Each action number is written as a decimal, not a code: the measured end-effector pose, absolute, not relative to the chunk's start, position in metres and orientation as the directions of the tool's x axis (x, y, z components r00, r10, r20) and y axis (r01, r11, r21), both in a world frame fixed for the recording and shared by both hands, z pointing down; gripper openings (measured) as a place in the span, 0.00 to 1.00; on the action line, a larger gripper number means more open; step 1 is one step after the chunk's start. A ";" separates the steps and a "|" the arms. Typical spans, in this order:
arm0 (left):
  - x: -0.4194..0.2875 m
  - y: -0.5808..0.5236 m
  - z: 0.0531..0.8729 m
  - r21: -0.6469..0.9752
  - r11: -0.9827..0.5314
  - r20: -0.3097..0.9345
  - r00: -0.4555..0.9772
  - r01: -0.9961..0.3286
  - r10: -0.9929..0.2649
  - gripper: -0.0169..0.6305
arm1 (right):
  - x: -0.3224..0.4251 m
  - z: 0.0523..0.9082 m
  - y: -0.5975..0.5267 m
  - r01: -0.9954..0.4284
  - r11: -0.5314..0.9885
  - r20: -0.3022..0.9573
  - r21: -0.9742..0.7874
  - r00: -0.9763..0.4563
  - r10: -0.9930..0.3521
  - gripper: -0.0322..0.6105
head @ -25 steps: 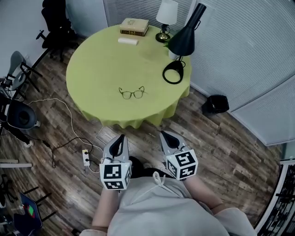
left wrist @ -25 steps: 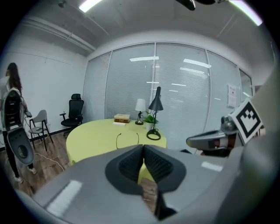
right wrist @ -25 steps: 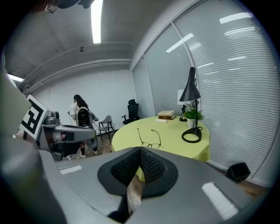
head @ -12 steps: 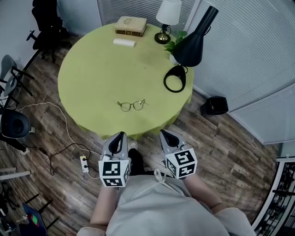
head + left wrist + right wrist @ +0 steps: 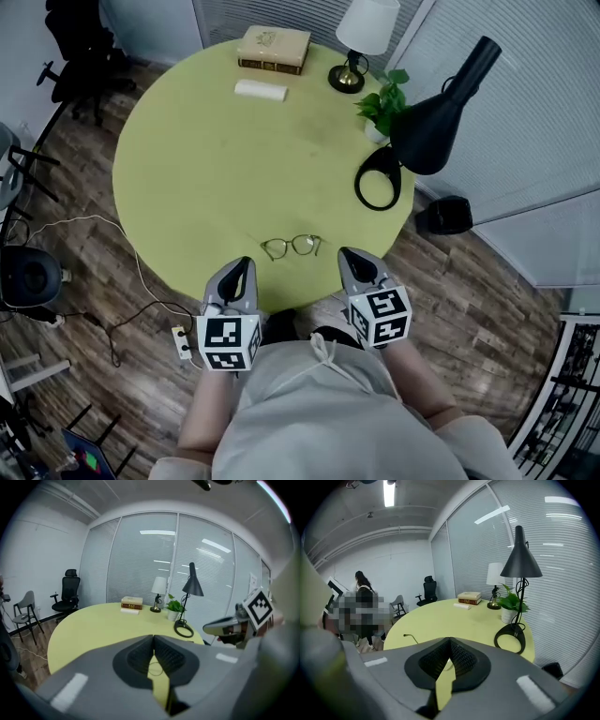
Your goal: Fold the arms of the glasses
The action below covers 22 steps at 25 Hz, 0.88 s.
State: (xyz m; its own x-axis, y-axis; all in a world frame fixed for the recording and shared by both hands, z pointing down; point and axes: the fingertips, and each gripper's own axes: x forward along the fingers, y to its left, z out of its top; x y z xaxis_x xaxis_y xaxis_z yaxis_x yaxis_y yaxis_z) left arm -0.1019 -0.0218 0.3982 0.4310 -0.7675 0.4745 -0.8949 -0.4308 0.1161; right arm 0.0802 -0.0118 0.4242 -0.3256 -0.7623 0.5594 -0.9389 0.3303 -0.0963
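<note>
The glasses (image 5: 292, 247) lie with arms open on the round yellow-green table (image 5: 197, 178), near its front edge. My left gripper (image 5: 243, 264) is shut and empty, with its tip at the table edge just left of the glasses. On the other side of them my right gripper (image 5: 346, 254) is also shut and empty. In the left gripper view a lens of the glasses (image 5: 154, 668) shows below the touching jaw tips (image 5: 153, 637). In the right gripper view one arm of the glasses (image 5: 410, 638) sticks out left of the closed jaws (image 5: 450, 640).
At the table's far side are a book (image 5: 273, 47), a white case (image 5: 261, 90), a white lamp (image 5: 361, 37), a small plant (image 5: 384, 98) and a black desk lamp (image 5: 431, 122) with a ring base (image 5: 378, 178). Floor: power strip (image 5: 178, 342), black bin (image 5: 445, 216). A person (image 5: 363, 611) stands beyond the table.
The view has come closer to the table. Both grippers, earlier over the floor short of the table, now reach its front edge on either side of the glasses.
</note>
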 end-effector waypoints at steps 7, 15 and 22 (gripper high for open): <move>-0.115 -0.050 0.420 0.137 -0.430 0.494 0.438 -0.892 -0.751 0.04 | 0.077 0.455 -0.038 -0.918 0.394 0.661 -0.038 -0.319 -0.680 0.05; -0.112 -0.058 0.452 0.165 -0.389 0.497 0.417 -0.906 -0.761 0.04 | 0.071 0.512 -0.042 -0.816 0.573 0.772 -0.073 -0.410 -0.486 0.05; -0.112 -0.053 0.480 0.187 -0.336 0.496 0.384 -0.923 -0.779 0.04 | 0.064 0.539 -0.044 -0.662 0.748 0.822 -0.041 -0.448 -0.351 0.20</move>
